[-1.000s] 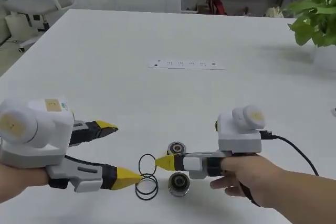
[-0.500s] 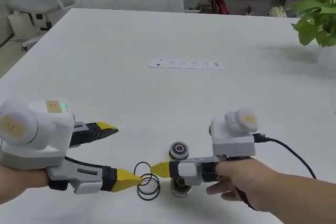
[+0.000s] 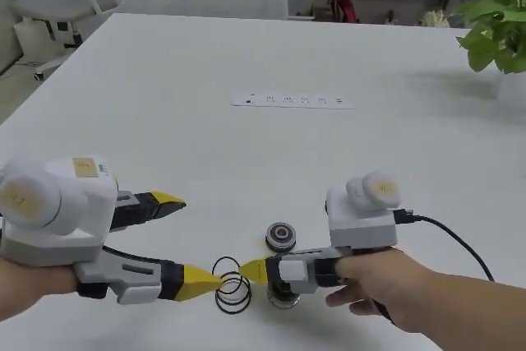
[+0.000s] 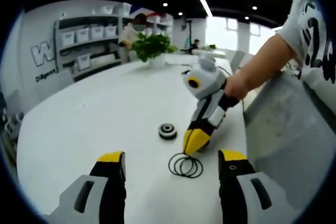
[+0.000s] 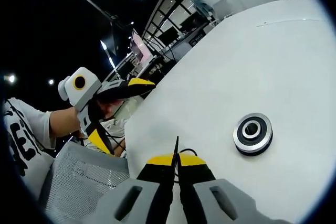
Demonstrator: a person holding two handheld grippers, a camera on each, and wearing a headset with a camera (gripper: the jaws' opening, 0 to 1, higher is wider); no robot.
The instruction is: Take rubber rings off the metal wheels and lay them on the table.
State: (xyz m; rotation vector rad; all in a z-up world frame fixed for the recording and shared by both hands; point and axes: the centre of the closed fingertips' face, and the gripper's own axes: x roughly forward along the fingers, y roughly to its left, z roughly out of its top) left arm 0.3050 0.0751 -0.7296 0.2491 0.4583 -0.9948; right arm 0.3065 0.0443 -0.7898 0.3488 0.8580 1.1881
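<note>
Shifted lower toward the ring pile (image 3: pixel 232 285), your right gripper (image 3: pixel 255 270) is pinching what seems a rubber ring (image 5: pixel 176 148) to lay there; your left gripper (image 4: pixel 171 157) is hanging unclenched.

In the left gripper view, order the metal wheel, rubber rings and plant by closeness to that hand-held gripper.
1. rubber rings, just ahead of the left hand-held gripper.
2. metal wheel, farther out, slightly left.
3. plant, far back.

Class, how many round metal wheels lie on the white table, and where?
2. One round metal wheel lies in the open beyond the right gripper; the second wheel sits partly hidden under that gripper's jaws, beside the black rubber rings.
</note>
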